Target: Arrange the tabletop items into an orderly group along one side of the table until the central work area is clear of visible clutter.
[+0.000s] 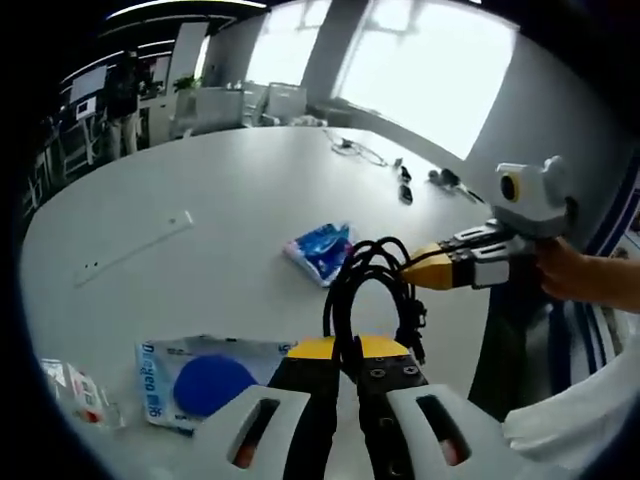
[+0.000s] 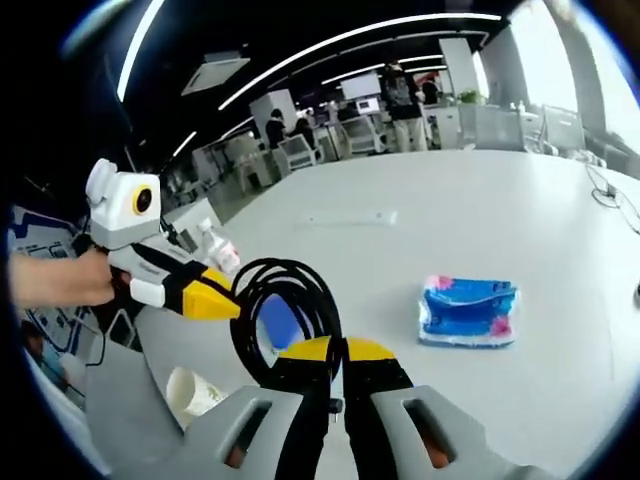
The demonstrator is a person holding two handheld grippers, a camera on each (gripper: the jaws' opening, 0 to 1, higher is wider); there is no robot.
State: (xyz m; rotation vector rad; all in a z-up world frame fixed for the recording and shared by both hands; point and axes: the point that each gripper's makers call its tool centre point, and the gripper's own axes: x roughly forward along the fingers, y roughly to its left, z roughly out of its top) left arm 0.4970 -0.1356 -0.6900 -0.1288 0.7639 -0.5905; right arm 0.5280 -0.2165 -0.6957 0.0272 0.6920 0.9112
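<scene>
The left gripper (image 1: 347, 347) has its yellow tips squeezed tight on a looped black cable (image 1: 372, 290). The cable coil stands up from the tips, above the big white table (image 1: 200, 200). In the left gripper view the right gripper (image 1: 436, 268) comes in from the right side, held by a person's hand (image 1: 570, 272), and its yellow tip touches the same coil.

In the right gripper view the right gripper (image 2: 337, 349) is also pinched tight on the black cable (image 2: 285, 310). The left gripper (image 2: 222, 300) reaches in from the left, with a hand (image 2: 60, 280) around it, and its yellow tip touches the loop.

Just past the cable lies a blue snack packet (image 1: 322, 250) flat on the table, seen again in the right gripper view (image 2: 468, 310). Near the left gripper sits a white pouch with a blue circle (image 1: 205, 382). Beside that, at the table edge, is a small clear packet (image 1: 80, 392). A long white strip (image 1: 135, 248) lies farther out. More small dark things and wires (image 1: 405, 175) rest at the far side. A paper cup (image 2: 192, 392) shows low in the right gripper view, near a small bottle (image 2: 222, 250).
</scene>
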